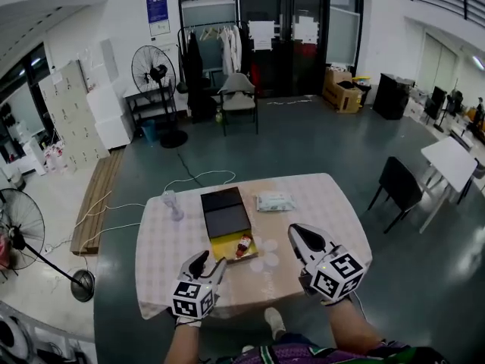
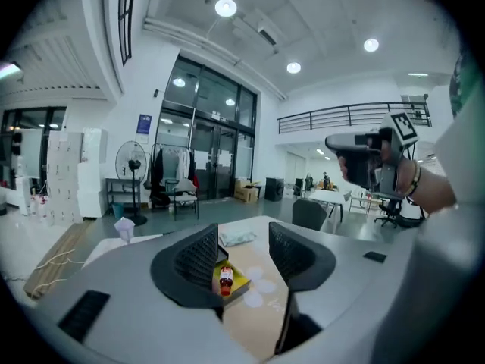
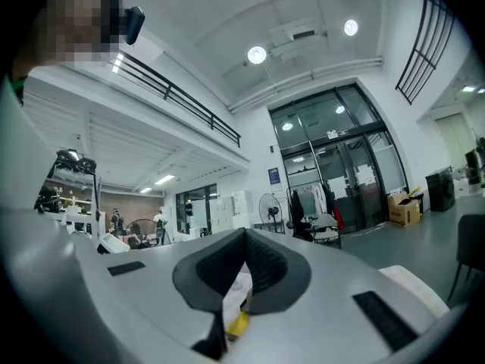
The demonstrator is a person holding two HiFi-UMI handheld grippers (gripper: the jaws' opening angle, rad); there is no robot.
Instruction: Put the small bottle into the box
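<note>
A small bottle (image 1: 244, 244) with a red cap lies on its side on the yellow base of the open box (image 1: 220, 247), whose black lid (image 1: 225, 211) stretches away behind it. My left gripper (image 1: 203, 264) hovers just short of the box's near left corner, open, with nothing held. Between its jaws in the left gripper view I see the bottle (image 2: 225, 278) on the yellow base (image 2: 238, 280). Off to the right of the box, my right gripper (image 1: 301, 236) is raised above the table and shut on nothing. In the right gripper view (image 3: 244, 235) its tips meet.
The table (image 1: 333, 218) has a checked cloth. A white packet (image 1: 274, 202) lies right of the lid and a clear cup (image 1: 173, 205) stands to its left. A black chair (image 1: 399, 188) stands beyond the table's right side, and a floor fan (image 1: 23, 233) at far left.
</note>
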